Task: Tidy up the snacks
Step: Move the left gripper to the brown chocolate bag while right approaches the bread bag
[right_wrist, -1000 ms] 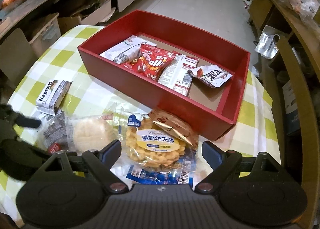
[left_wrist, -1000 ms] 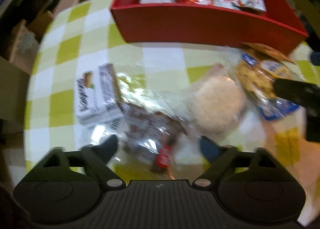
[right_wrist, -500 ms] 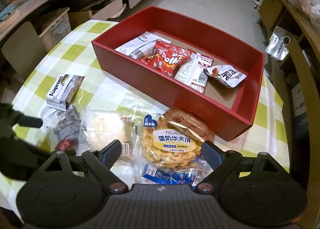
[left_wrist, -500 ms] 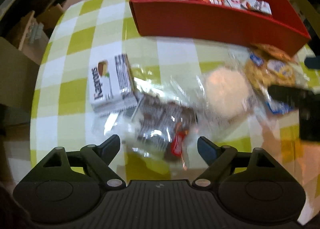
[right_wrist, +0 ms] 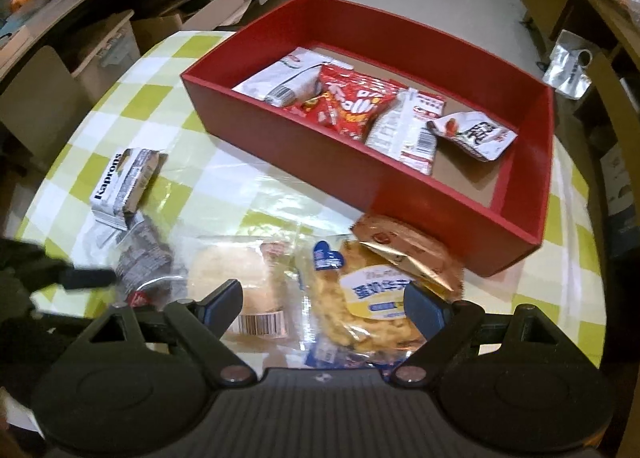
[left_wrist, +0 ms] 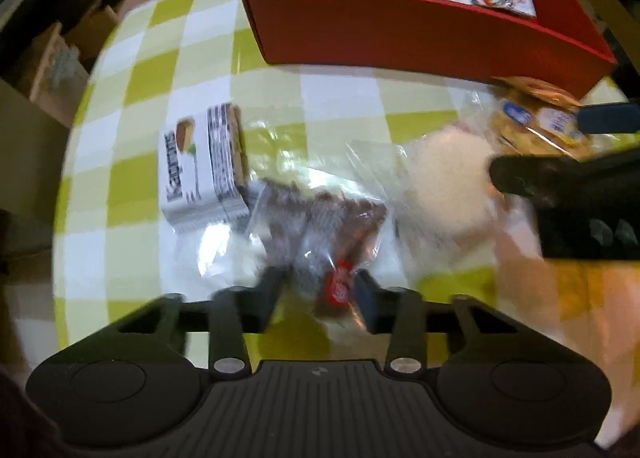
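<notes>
A red box (right_wrist: 280, 138) with several snack packs inside stands at the far side of the checked table; it also shows in the left wrist view (left_wrist: 420, 34). My left gripper (left_wrist: 318, 292) has its fingers narrowed around the near end of a clear bag of dark snacks (left_wrist: 320, 218) with a red label. My right gripper (right_wrist: 322, 308) is open above a waffle-cookie pack (right_wrist: 368, 298) and a round pale bun pack (right_wrist: 236, 282). A white Kaprons pack (right_wrist: 122, 182) lies at the left.
A brown-gold pack (right_wrist: 404, 246) lies against the red box's near wall. The table edge curves close at left and right. Cardboard boxes, shelves and chairs surround the table.
My left gripper's fingers have closed in from wide open onto the dark snack bag. The right gripper has come lower and closer over the waffle and bun packs, still open.
</notes>
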Tool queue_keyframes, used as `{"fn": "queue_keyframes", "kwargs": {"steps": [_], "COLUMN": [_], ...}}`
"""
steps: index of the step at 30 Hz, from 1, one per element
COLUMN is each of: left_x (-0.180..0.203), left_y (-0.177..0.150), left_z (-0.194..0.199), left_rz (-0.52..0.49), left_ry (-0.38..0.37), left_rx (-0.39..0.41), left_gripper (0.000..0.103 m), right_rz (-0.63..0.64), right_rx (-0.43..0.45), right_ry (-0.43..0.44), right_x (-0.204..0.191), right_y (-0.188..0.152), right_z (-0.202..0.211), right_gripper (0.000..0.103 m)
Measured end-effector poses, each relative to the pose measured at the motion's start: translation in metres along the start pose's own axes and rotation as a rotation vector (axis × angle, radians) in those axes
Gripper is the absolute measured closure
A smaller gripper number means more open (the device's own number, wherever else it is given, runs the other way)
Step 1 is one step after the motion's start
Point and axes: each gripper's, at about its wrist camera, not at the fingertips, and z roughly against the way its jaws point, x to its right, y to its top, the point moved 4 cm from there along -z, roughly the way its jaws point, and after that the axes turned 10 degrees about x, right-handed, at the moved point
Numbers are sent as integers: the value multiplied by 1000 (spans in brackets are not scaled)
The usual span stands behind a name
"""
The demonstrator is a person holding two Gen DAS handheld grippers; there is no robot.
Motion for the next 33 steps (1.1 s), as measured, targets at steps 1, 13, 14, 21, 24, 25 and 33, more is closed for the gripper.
{"fn": "queue_keyframes", "kwargs": {"steps": [1, 13, 14, 21, 24, 25, 33], "left_x": [-4, -30, -29, -68, -83, -85, -89], "left_y": [-3, 18, 18, 17, 13, 12, 16], "left_z": [4, -2, -6, 14, 22, 22, 23], "left_rz": [26, 182, 195, 347, 381, 384, 365], "left_ry": [-28, -9, -12, 6, -1, -4, -35], "left_rx": [-6, 35, 17, 35, 42, 39, 44], "left_gripper": [73, 17, 28, 28, 27, 26, 22], "right_rz": [3, -25, -26, 38, 24, 19, 11], "right_rx": [0, -4, -2, -11, -19, -25, -50], "right_ry": [2, -6, -6, 14, 34, 43, 116], "right_x": [-2, -2, -2, -16, -21, -24, -46], "right_y": [0, 3, 4, 4, 6, 6, 10], "right_z": [-1, -9, -11, -13, -14, -15, -25], "right_gripper": [10, 5, 5, 0, 0, 0, 0]}}
